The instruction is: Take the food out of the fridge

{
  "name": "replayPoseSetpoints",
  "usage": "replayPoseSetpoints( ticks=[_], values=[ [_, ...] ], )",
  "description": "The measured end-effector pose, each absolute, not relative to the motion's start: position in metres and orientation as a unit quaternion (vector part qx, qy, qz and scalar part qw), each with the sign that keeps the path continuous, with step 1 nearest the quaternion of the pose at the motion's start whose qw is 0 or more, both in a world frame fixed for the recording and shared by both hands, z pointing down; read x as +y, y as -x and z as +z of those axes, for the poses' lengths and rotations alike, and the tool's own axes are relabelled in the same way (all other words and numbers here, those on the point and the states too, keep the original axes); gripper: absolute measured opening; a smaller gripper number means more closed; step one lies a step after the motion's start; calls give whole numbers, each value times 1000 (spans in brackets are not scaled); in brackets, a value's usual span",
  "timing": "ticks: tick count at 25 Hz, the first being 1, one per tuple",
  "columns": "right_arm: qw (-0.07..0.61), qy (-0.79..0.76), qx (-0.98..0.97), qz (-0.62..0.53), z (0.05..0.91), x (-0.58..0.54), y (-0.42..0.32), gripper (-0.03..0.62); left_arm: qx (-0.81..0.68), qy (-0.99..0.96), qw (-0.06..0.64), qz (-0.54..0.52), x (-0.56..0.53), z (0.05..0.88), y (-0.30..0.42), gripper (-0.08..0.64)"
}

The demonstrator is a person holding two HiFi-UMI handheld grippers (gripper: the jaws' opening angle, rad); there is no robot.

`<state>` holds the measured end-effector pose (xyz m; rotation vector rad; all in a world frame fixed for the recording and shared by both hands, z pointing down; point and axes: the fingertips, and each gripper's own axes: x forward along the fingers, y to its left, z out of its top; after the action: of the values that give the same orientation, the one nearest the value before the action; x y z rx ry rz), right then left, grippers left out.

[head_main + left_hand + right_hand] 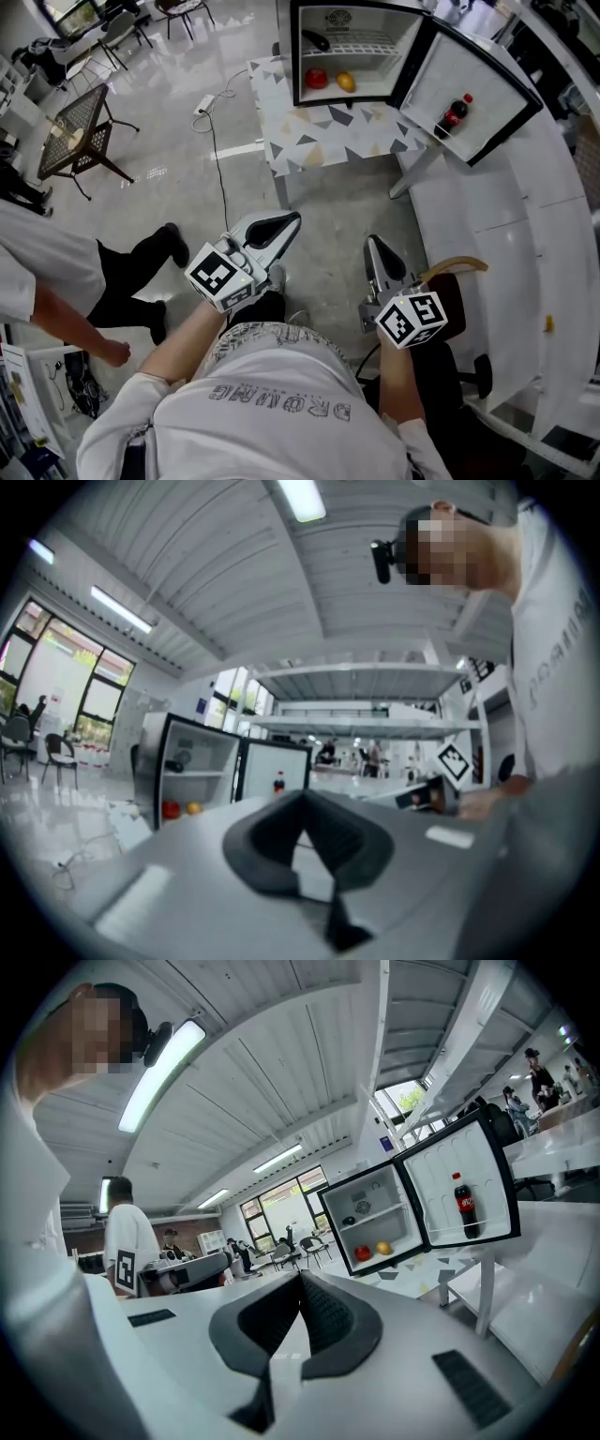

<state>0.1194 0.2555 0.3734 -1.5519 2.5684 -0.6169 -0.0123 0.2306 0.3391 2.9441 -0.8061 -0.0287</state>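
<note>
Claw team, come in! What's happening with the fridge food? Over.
Left claw shut, empty. Right claw shut, empty. Red fruit, yellow fruit inside open fridge. Nothing blocking.

Left claw (301, 797): jaws closed, nothing between.
Fridge (159, 761): open.
Inside: red food (170, 809), orange food (192, 808).
Door (267, 761): bottle (278, 783).

The open fridge (373, 71) holds a red fruit (316, 78) beside an orange fruit (346, 82).
</note>
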Motion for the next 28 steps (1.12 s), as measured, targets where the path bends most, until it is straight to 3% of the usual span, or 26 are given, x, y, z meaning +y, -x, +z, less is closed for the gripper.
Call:
replayPoseSetpoints(
  ticks=[28],
  values=[
    [23, 520, 825, -219, 399, 116, -115, 2, -251, -965, 69, -12, 82, 366, 16, 8]
  ],
)
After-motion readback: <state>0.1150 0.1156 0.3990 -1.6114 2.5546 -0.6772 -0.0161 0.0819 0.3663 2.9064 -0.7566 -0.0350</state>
